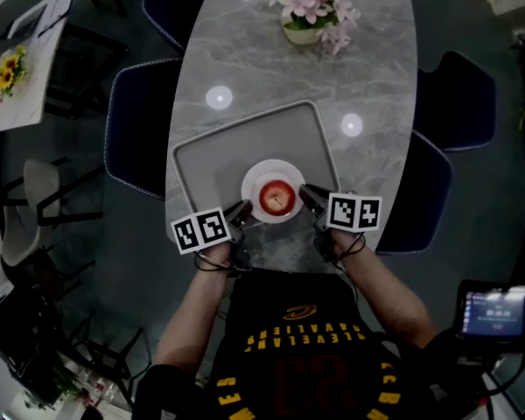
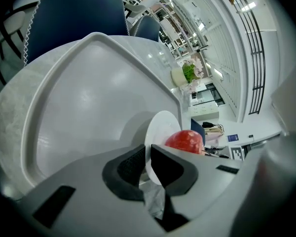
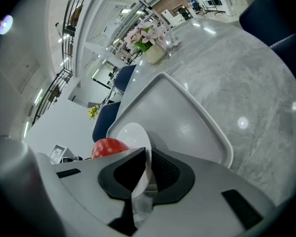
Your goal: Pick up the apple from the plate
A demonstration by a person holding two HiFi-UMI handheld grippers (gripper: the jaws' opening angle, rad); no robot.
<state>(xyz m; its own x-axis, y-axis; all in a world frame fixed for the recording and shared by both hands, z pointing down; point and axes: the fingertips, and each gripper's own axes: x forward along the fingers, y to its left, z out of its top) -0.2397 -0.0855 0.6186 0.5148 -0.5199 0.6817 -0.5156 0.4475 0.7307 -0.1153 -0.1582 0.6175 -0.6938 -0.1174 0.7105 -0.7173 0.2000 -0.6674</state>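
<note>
**Q:** Apple, how does it look?

**A:** Red with a pale yellowish patch on top. It sits mid-plate, between the two grippers.

**Q:** And the grippers?

**A:** The left hand-held gripper is clamped on the plate's rim. The right hand-held gripper is clamped on the opposite rim. Neither touches the apple.

**Q:** Any writing?

**A:** Yellow letters on the person's dark shirt, upside down and too blurred to read.

A grey marble table stands among dark blue chairs on a dark floor. Pink flowers sit at its far end, light spots reflecting nearby.
</note>
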